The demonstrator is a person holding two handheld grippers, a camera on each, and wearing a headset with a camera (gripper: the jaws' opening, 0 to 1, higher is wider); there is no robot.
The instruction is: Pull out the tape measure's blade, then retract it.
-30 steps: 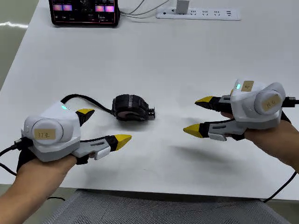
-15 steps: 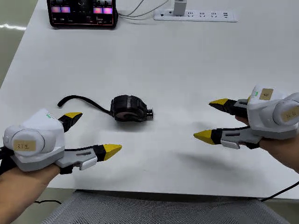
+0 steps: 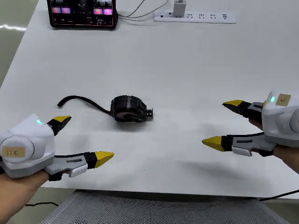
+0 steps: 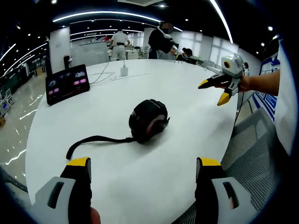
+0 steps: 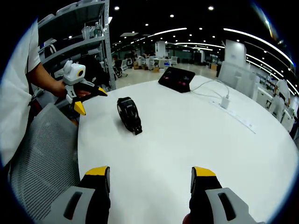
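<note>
Both grippers are spread wide and grip nothing. Left gripper (image 3: 86, 137) hangs over the near left edge of the table (image 3: 177, 70), its yellow-tipped jaws pointing right and a little away from the person. Right gripper (image 3: 218, 122) hangs over the near right side, jaws pointing left, held by a hand (image 3: 285, 156).

Between them, nearer the left one and apart from both, lies the tape measure (image 3: 128, 108), a black case on the white tabletop with its reddish face showing. Its blade is in, with only the hook end showing at the case's right side in the head view. A black strap (image 3: 77, 99) curls from the case toward the left.

At the far edge of the table stand a console (image 3: 83, 11) with lit pink panels and a power strip (image 3: 196, 16) with a plug in it. Below the near edge is a grey mesh chair (image 3: 140, 207).
</note>
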